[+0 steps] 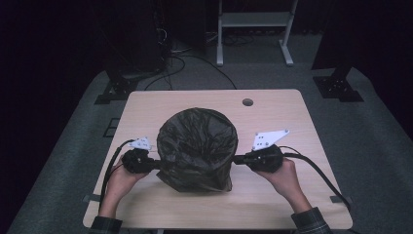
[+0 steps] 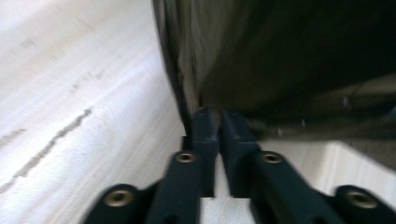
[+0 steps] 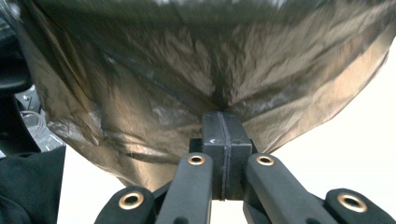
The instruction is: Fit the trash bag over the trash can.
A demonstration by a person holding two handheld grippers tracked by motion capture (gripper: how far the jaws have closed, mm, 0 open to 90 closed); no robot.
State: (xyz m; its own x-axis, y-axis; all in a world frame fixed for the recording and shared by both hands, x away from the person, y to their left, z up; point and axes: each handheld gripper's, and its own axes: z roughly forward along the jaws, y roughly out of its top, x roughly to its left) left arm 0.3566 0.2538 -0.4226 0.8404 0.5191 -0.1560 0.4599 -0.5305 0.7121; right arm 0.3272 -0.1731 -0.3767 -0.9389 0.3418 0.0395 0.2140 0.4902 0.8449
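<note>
Your left gripper [image 1: 155, 163] and right gripper [image 1: 237, 159] each pinch the dark plastic bag [image 1: 197, 146] closed-jawed; the right gripper view reveals film puckering at the pads.

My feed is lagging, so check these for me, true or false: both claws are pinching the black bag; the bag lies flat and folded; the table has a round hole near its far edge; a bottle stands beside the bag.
1. Both claws pinch the bag: true. The left claw and right claw are each shut on the black plastic bag.
2. The bag lies flat and folded: false. It is puffed up and crumpled.
3. The wooden table has a round hole near its far edge: true.
4. A bottle stands beside the bag: false. None is there.
</note>
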